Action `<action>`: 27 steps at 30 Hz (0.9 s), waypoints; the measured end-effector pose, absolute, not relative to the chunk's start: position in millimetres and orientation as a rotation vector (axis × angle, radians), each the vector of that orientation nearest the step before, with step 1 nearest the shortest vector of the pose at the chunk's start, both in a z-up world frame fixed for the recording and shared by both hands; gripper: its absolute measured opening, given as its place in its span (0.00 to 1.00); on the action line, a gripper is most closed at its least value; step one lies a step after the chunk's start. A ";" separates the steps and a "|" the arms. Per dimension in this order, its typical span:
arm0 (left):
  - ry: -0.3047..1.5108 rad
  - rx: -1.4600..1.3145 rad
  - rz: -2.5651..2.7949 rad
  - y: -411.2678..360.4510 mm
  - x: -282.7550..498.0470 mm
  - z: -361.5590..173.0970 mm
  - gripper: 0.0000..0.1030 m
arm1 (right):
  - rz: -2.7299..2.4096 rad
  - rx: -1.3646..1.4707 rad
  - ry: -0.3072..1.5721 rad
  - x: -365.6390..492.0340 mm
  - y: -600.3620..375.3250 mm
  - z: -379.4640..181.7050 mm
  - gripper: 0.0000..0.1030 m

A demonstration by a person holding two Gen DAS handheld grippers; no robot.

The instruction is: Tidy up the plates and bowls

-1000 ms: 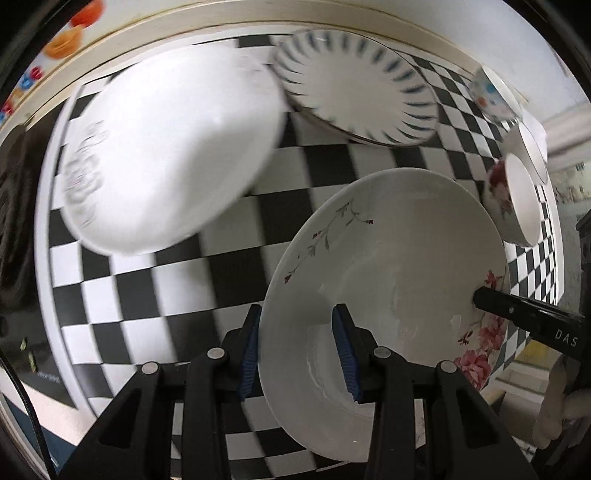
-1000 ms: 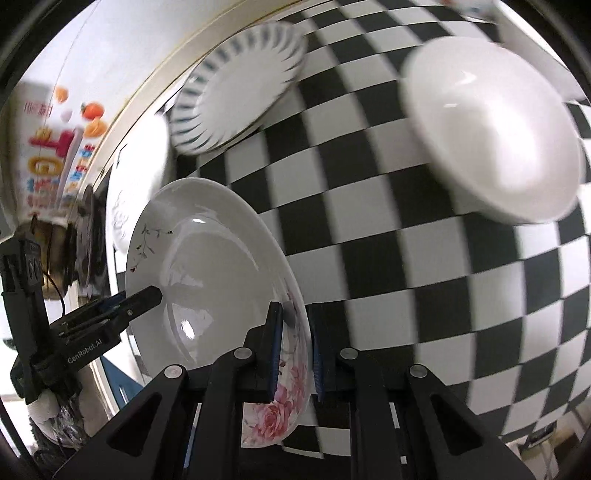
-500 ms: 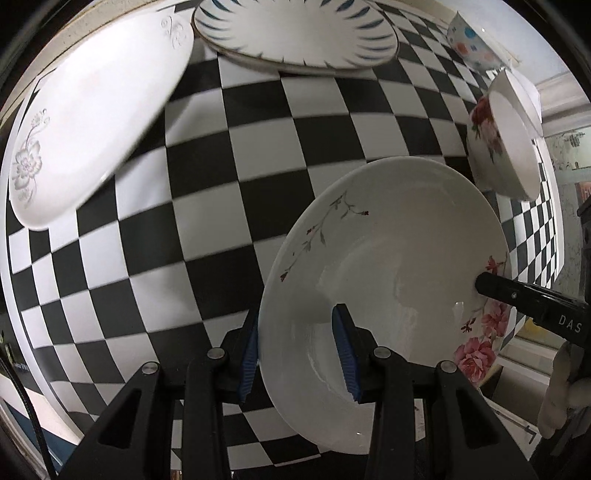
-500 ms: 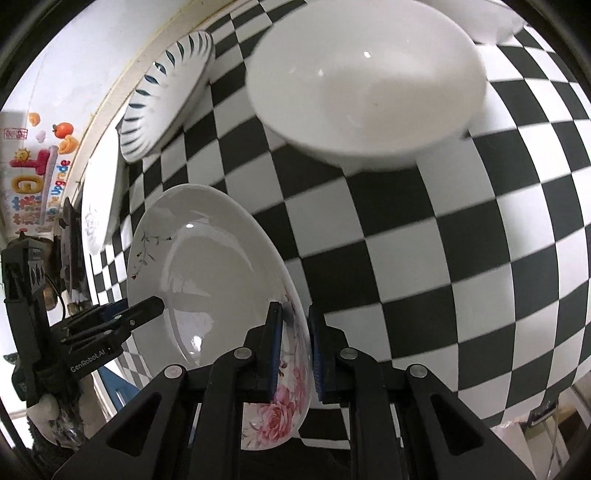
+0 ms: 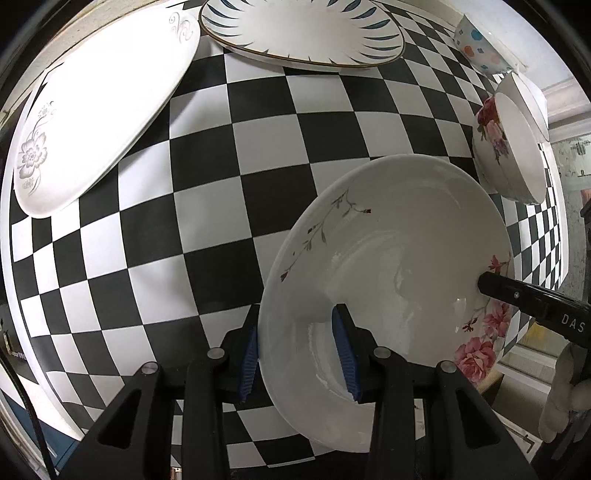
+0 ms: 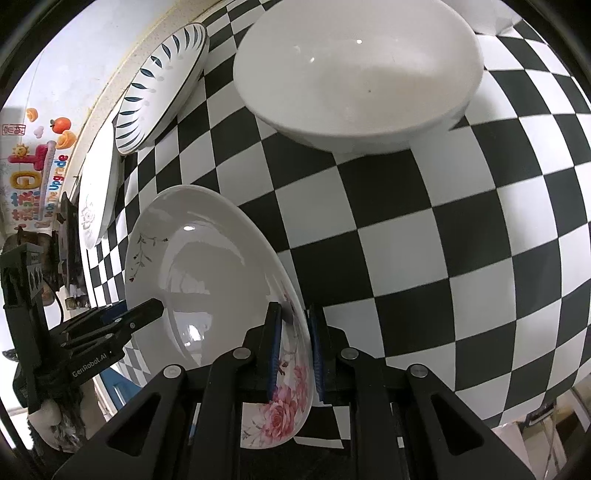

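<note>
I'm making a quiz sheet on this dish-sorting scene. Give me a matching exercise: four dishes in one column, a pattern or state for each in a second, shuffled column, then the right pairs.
Dishes
1. deep plate
2. oval plate
3. leaf-rim plate
4. small bowl

Pattern or state
A. coloured dots on the outside
B. grey flower at one end
C. dark blue strokes around the rim
D. pink roses, clamped by left gripper and right gripper

Pairs: 1-D, 2-B, 3-C, 4-A

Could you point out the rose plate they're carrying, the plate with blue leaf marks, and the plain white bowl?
Rose plate (image 5: 399, 236): left wrist view, on its glossy inner well.
Blue-leaf plate (image 5: 303, 33): left wrist view, on its white centre.
White bowl (image 6: 362, 70): right wrist view, on its inside.
</note>
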State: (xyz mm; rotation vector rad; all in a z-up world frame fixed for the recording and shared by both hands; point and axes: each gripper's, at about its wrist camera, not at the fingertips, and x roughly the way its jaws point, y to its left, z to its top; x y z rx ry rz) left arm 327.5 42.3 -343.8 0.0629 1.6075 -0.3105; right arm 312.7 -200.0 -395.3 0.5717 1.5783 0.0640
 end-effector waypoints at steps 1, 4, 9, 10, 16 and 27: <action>1.608 0.061 -0.310 42.1 329.2 -343.6 0.34 | 0.063 0.571 1.578 313.8 -200.9 -395.0 0.16; 1.602 0.059 -0.314 56.1 328.1 -339.5 0.34 | 0.061 0.562 1.575 317.8 -202.0 -393.5 0.16; 1.623 0.023 -0.311 67.0 331.7 -332.6 0.34 | 0.058 0.564 1.580 321.6 -203.0 -396.4 0.17; 1.624 0.011 -0.298 76.3 333.3 -323.7 0.34 | 0.057 0.574 1.585 321.6 -204.0 -397.4 0.17; 1.396 -0.050 -0.124 162.4 354.4 -231.8 0.37 | 0.005 0.673 1.529 321.2 -234.0 -355.0 0.19; 1.333 -0.195 0.003 272.6 454.6 -226.5 0.45 | 0.318 0.692 1.426 427.6 -106.0 -290.1 0.50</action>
